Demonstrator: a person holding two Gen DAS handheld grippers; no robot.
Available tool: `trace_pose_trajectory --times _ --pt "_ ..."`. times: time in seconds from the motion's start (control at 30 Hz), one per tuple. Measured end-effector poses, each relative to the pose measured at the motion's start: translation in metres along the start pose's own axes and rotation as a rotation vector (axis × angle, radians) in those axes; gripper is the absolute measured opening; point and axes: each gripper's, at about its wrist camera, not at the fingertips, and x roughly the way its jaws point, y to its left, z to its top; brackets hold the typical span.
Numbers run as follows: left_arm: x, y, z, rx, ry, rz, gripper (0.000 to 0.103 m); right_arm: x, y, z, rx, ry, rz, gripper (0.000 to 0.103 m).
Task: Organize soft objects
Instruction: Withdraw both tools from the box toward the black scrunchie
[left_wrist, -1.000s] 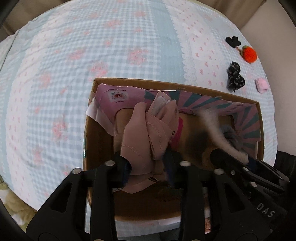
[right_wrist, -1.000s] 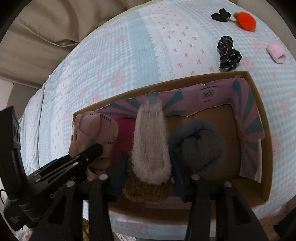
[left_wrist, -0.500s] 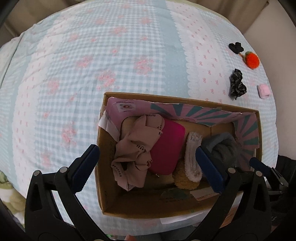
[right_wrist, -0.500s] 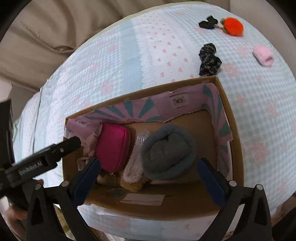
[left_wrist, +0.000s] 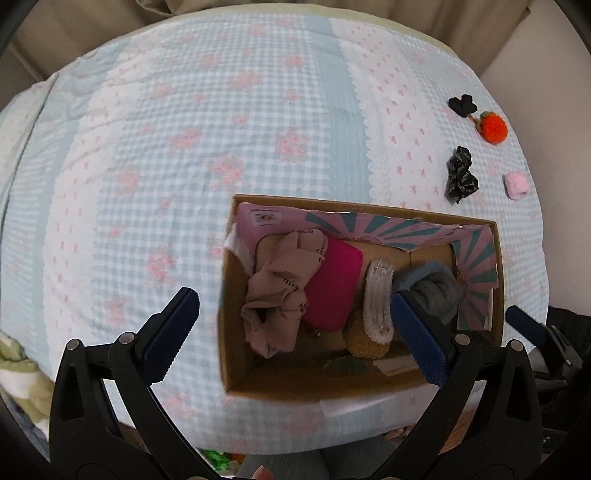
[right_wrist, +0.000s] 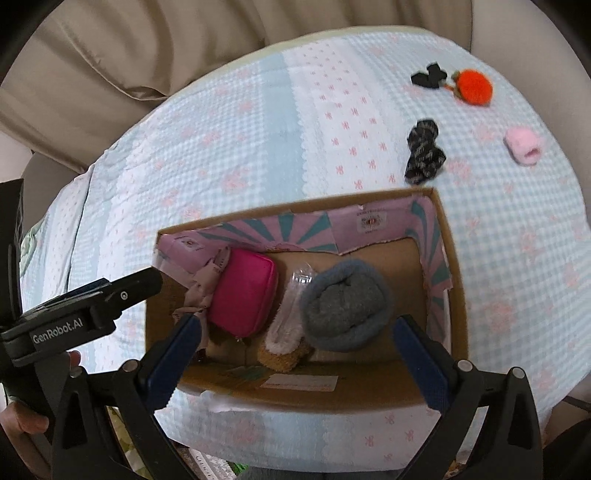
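Observation:
A cardboard box (left_wrist: 229, 302) (right_wrist: 456, 280) with a pink-and-teal lining stands on the checked bedspread. Inside lie a beige cloth (left_wrist: 280, 291) (right_wrist: 201, 286), a magenta pouch (left_wrist: 334, 286) (right_wrist: 243, 291), a white fluffy slipper with a tan sole (left_wrist: 378, 301) (right_wrist: 290, 319) and a rolled grey knit (left_wrist: 434, 291) (right_wrist: 345, 304). My left gripper (left_wrist: 295, 336) hangs open above the box's left half, empty. Over the box's near side my right gripper (right_wrist: 295, 354) is open and empty too. The left gripper's body (right_wrist: 85, 310) shows at the left of the right wrist view.
On the bedspread (left_wrist: 184, 147) (right_wrist: 258, 122) beyond the box lie a black patterned scrunchie (left_wrist: 461, 179) (right_wrist: 423, 151), a small pink fluffy piece (left_wrist: 517, 185) (right_wrist: 524, 146), an orange pompom (left_wrist: 493, 126) (right_wrist: 474, 86) and a black bow (left_wrist: 462, 104) (right_wrist: 428, 75). Beige curtains (right_wrist: 147, 48) hang behind. The bed's edge runs just below the box.
Both grippers opened and rose. The left let go of the beige cloth and the right let go of the white slipper; both now lie in the box.

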Motion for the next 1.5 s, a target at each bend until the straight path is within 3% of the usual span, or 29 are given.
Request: trace_pose_trajectory --times 0.23,0.5,0.67,0.83,1.13,1.5 --pt "-0.044 0.003 -0.009 -0.01 -0.033 0.001 0.103 -0.043 0.021 -0.003 -0.078 -0.045 -0.087 0.103" --pt "-0.105 0.003 -0.029 0.004 -0.126 0.006 0.103 -0.114 0.04 -0.008 -0.145 -0.173 -0.162 0.103" --pt "-0.147 0.001 -0.036 0.017 -0.224 0.022 0.103 -0.163 0.048 -0.011 -0.164 -0.297 -0.218 0.103" --pt "-0.19 -0.01 -0.035 0.073 -0.346 0.026 0.103 -0.195 0.042 -0.006 -0.134 -0.364 -0.242 0.103" --pt "-0.224 -0.033 -0.016 0.102 -0.45 -0.041 0.103 -0.23 0.003 0.017 -0.057 -0.435 -0.291 0.103" --pt "-0.205 -0.09 0.015 0.131 -0.416 -0.058 0.103 -0.235 -0.078 0.059 -0.004 -0.438 -0.296 0.103"
